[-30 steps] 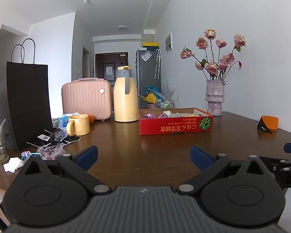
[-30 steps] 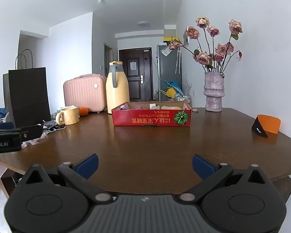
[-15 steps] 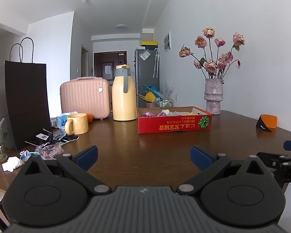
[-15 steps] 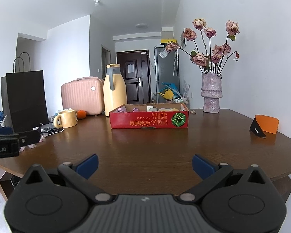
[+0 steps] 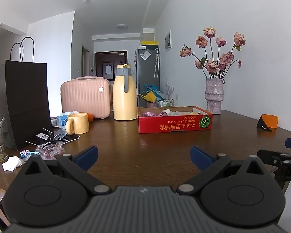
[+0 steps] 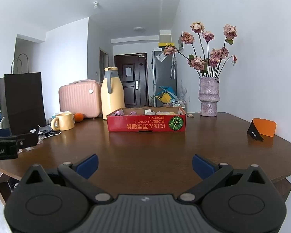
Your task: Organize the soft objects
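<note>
Left wrist view: left gripper [image 5: 143,158] jaws apart, empty; right gripper [image 6: 144,166] likewise. Bare bench [image 5: 145,147] between them. Ahead, red box [image 5: 174,123] holds soft objects [image 5: 157,114]; finished or starting, unclear.

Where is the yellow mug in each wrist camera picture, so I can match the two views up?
Left wrist view: the yellow mug stands left of centre on the table, in front of the pink case.
Right wrist view: the yellow mug sits further left, also in front of the pink case.
Shared landmark: the red box, to the right of the mug in both.
</note>
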A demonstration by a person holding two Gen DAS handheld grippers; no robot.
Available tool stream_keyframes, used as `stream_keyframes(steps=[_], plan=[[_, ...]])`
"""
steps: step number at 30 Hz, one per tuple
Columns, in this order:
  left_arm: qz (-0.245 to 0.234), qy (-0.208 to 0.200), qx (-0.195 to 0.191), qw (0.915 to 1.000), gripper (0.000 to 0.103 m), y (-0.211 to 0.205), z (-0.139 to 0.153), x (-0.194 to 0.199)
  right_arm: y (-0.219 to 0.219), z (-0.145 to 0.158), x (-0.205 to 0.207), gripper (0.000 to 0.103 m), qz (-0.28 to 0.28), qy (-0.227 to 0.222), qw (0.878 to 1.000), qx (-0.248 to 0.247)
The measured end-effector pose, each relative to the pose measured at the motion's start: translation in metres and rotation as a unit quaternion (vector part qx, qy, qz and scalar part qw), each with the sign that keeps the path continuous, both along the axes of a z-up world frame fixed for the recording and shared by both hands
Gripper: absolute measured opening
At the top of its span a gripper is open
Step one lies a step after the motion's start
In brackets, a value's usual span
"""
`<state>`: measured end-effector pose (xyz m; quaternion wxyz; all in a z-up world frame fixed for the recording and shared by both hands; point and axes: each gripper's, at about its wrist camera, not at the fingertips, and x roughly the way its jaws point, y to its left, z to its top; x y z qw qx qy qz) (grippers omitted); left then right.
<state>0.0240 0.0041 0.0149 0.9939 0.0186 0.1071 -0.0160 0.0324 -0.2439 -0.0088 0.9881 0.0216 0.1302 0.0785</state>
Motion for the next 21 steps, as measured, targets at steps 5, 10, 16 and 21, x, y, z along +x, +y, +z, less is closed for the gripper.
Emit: stream_keyframes(steps=[5,10,16,21], plan=[[-0.003,0.002,0.0,1.0,0.103,0.0,-0.0008,0.0009,0.001,-0.0009,-0.0002,0.103,0.003,0.0,1.0,0.0],[-0.002,0.001,0.0,1.0,0.103,0.0016,-0.0006,0.0014,0.0031,-0.0019,0.0009,0.103,0.004,0.001,1.0,0.0],[-0.004,0.002,-0.002,1.0,0.103,0.0019,-0.0011,0.002,0.0025,-0.002,0.0017,0.103,0.003,0.001,1.0,0.002],[-0.003,0.0,-0.002,1.0,0.103,0.0019,-0.0014,0.0013,0.0024,-0.0026,0.0016,0.103,0.002,0.002,1.0,0.002]])
